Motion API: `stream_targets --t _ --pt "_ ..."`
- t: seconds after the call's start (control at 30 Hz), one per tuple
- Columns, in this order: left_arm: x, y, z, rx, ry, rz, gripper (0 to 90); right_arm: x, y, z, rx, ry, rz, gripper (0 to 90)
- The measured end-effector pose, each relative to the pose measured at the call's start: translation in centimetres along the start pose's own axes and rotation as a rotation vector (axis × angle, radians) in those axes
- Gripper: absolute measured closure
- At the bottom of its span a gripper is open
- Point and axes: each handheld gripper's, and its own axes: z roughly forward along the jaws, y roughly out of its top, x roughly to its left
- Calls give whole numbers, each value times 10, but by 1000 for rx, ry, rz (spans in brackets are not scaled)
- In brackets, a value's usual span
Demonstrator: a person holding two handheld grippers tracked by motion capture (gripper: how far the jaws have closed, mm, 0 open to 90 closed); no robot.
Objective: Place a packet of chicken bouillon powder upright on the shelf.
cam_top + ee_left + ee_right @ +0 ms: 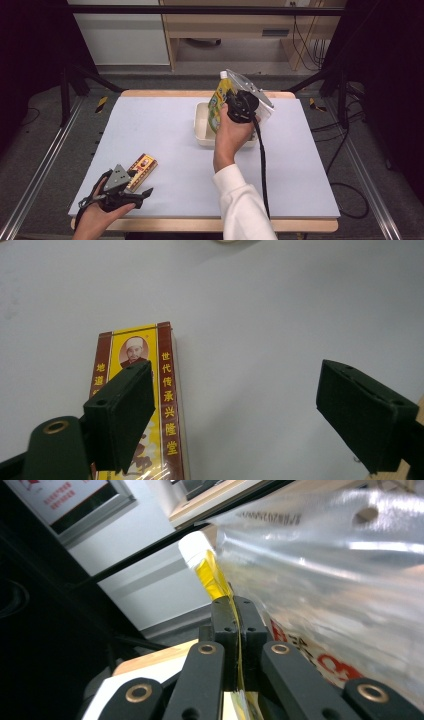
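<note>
Jaws of the right gripper (235, 102) are clenched on the edge of a yellow pouch (219, 100) with a white cap, holding it upright and a little tilted over the white tray (201, 131) at the far side of the table (165, 130); a clear bag (340, 565) lies against the pouch. Near the front left corner, the left gripper (235, 405) stands released, its jaws wide apart, one jaw over a red-and-yellow box (167, 390) lying flat on the table.

Pale table (165, 125): red-yellow box (141, 171), cream tray (202, 131)
</note>
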Motion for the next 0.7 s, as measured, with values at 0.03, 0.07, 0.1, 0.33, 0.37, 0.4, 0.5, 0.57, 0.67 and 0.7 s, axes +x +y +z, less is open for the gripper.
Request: stream_targets --t 0.03,0.07,0.1,0.33,0.37,0.4,0.5,0.57,0.67,0.7 --pt "0 0 0 0 -1 1 154 -1 -1 0 -1 -4 -2 900" --pt "-1 0 0 0 -2 3 154 -1 -1 1 -3 -8 -7 900" --pt "-1 1 0 1 -1 4 154 -1 -2 1 -2 -11 -13 900" --pt "-2 0 1 4 -3 8 154 4 -10 9 21 -13 -38 900" --pt "-2 0 1 4 -3 8 154 4 -12 10 26 -11 -39 900" --pt "-1 0 1 7 -3 11 154 4 -14 10 31 -9 -42 899" --pt "-1 0 1 9 -3 12 154 3 -19 12 51 2 -53 895" --pt "-2 0 2 8 -4 12 155 2 -21 12 61 19 -56 889" --pt "-2 1 2 10 -4 16 154 1 -22 12 69 37 -59 885" --pt "-2 1 2 10 -1 16 155 -1 -23 13 72 63 -57 872"
